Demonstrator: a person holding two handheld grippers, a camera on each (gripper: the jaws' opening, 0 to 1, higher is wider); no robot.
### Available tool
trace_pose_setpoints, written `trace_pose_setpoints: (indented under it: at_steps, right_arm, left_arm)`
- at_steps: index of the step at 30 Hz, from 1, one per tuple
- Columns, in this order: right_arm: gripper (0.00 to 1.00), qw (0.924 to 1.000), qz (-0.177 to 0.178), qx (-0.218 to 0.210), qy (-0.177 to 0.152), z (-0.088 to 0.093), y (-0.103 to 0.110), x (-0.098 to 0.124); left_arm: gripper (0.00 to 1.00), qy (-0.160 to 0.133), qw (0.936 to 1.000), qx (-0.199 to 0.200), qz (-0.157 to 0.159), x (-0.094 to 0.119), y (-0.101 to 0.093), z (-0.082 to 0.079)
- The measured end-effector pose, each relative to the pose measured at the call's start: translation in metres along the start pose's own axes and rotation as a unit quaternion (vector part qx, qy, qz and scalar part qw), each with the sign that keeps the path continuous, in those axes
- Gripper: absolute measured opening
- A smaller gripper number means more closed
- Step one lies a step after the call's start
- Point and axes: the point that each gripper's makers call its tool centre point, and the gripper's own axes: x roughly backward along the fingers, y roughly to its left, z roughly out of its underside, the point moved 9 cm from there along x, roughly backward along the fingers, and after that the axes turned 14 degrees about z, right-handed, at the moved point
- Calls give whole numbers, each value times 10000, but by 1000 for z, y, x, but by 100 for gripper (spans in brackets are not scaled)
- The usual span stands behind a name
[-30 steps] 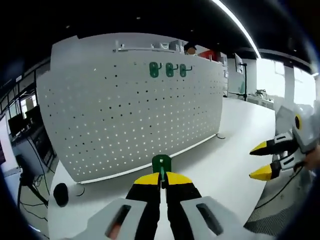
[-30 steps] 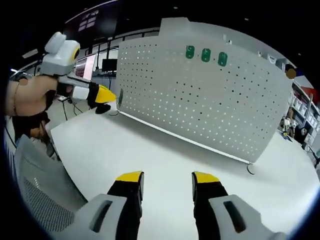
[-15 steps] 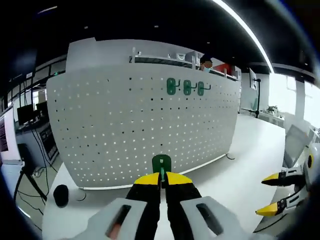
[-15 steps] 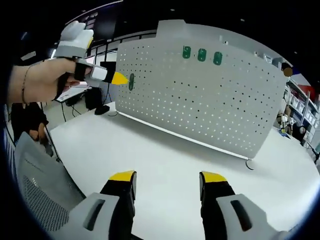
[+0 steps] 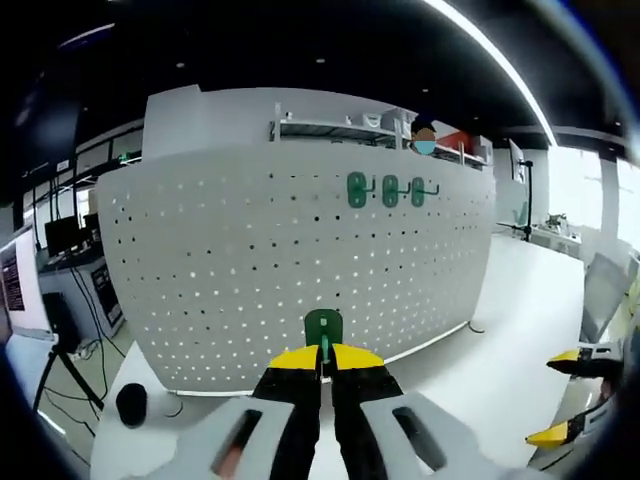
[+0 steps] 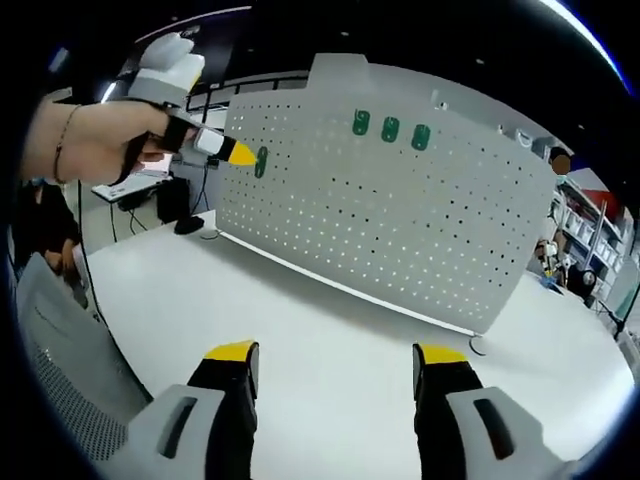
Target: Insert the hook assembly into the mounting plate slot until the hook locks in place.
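The left gripper has its jaws clamped on the green hook, which stands upright, facing the pegboard straight ahead but apart from it. The right gripper, jaws apart and empty, hangs farther back over the table.

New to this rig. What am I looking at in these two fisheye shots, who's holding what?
No robot arm here: a person holds a handheld two-jaw gripper in each hand, and a fisheye camera rides on each one, looking forward along its jaws.

In the left gripper view, the left gripper rises from the bottom, its yellow-tipped jaws shut on a green hook. In the right gripper view, that same gripper comes in from the left, held in the person's hand.

The right gripper has its jaws apart with nothing between them.

A white table carries an upright white pegboard, the mounting plate. Three green hooks already hang in a row near its top. A small dark object, too small to identify, lies on the table by the board's end.
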Motion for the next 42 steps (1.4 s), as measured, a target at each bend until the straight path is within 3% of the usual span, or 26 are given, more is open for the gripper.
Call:
trace_pose_setpoints:
  at_steps: [1, 18, 26, 42]
  right_arm:
    - [59, 9999, -22, 121, 115, 2, 1, -1]
    - [56, 9999, -119, 57, -26, 1, 5, -2]
    - [56, 9999, -159, 28, -2, 2, 5, -2]
    - [53, 9996, -260, -53, 48, 3, 6, -3]
  left_arm:
    - [2, -21, 10000, 10, -36, -2, 0, -3]
    - [2, -490, 9977, -160, -436, -27, 3, -43]
    - [2, -526, 9947, -618, -631, -42, 0, -55]
    - [2, -920, 9926, -321, -723, -66, 0, -87]
